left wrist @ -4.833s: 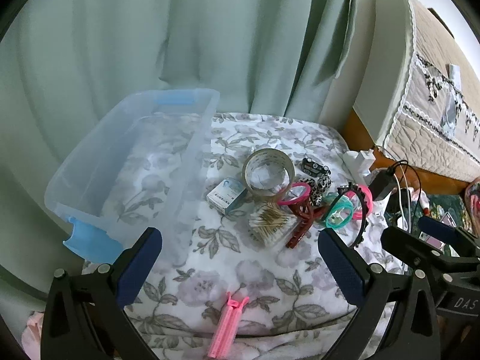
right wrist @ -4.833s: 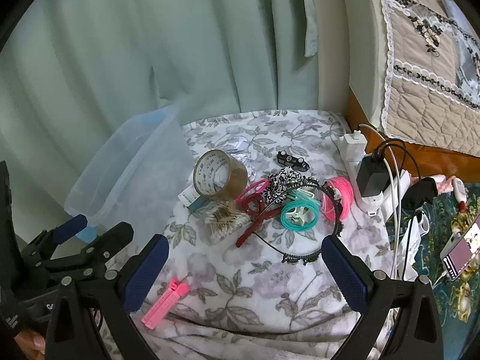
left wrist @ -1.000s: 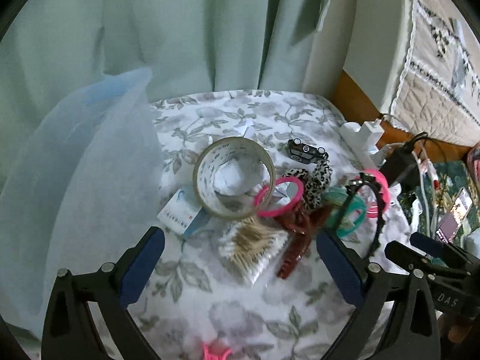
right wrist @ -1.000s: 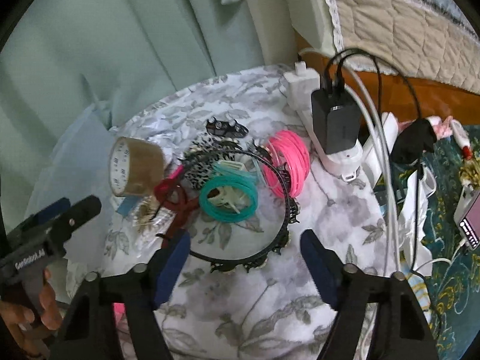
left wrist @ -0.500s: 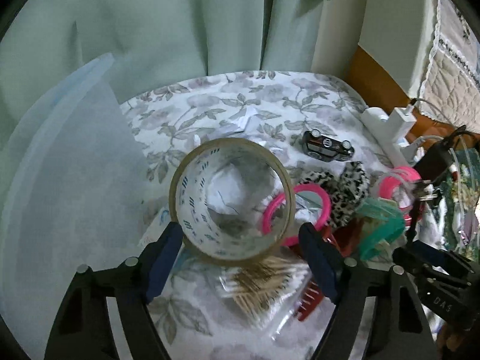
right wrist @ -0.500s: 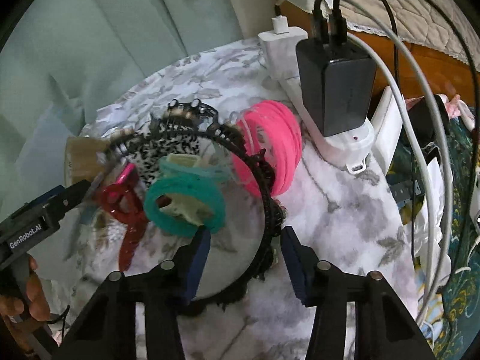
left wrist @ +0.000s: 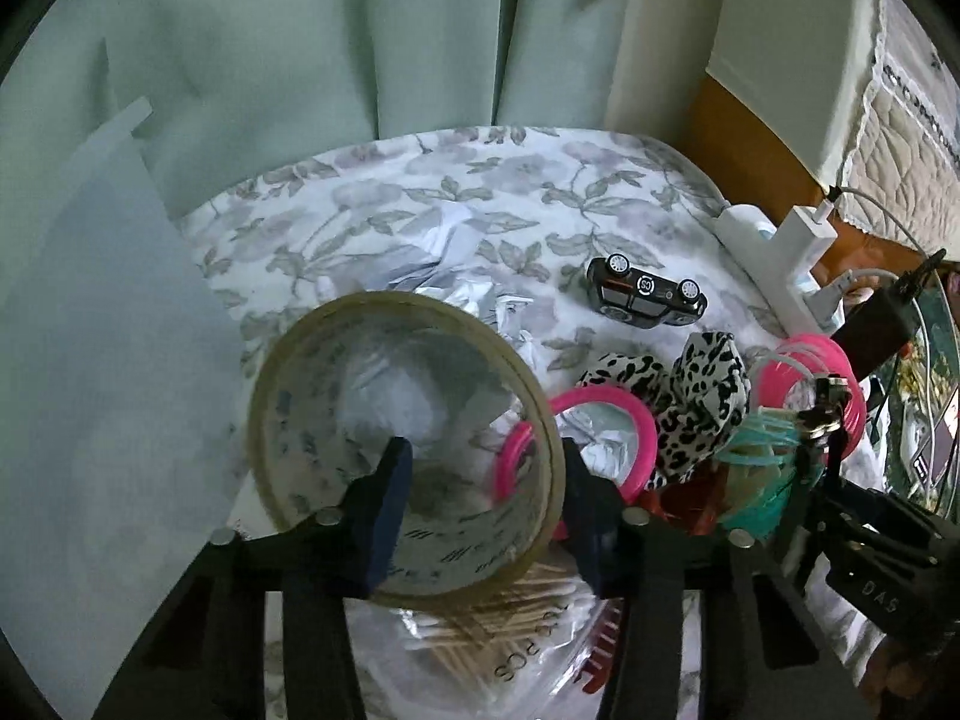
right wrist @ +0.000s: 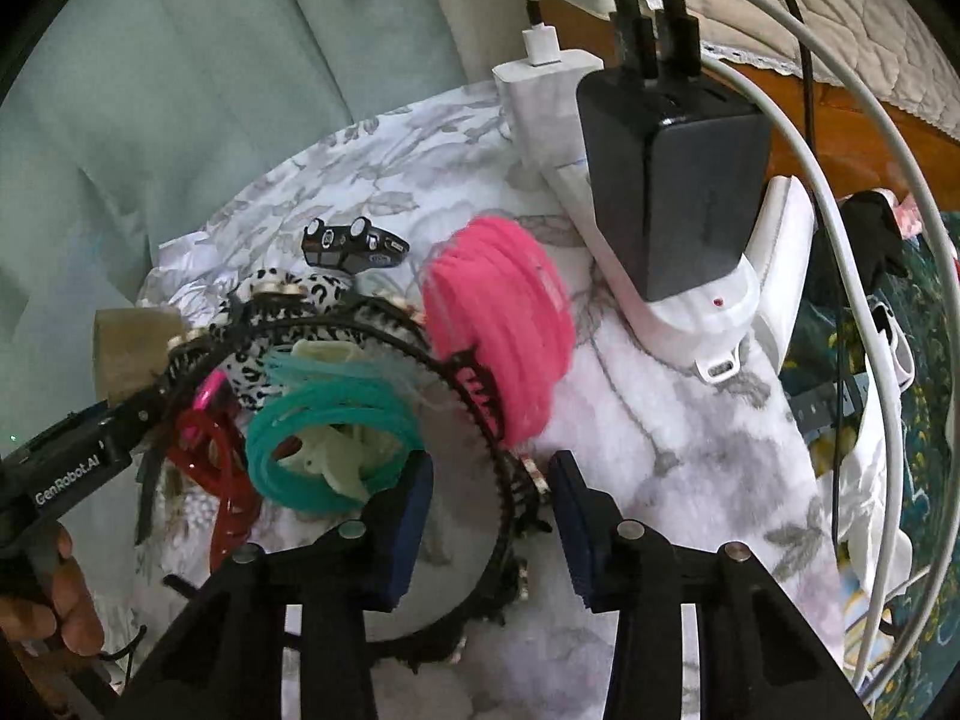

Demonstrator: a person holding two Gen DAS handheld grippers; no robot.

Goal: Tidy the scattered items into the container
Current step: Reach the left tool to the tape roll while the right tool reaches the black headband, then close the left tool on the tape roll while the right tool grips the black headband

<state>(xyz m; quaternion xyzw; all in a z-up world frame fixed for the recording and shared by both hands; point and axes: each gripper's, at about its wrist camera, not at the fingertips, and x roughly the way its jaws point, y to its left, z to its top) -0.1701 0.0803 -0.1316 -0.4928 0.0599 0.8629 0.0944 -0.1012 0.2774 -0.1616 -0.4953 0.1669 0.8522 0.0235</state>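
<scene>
Left fingers straddling tape roll wall, right fingers straddling headband (both narrow)

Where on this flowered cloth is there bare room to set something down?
Bare cloth lies behind the toy car toward the curtain, and in the right wrist view between the black headband and the white power strip. It is crowded from the tape roll across to the pink coil.
</scene>
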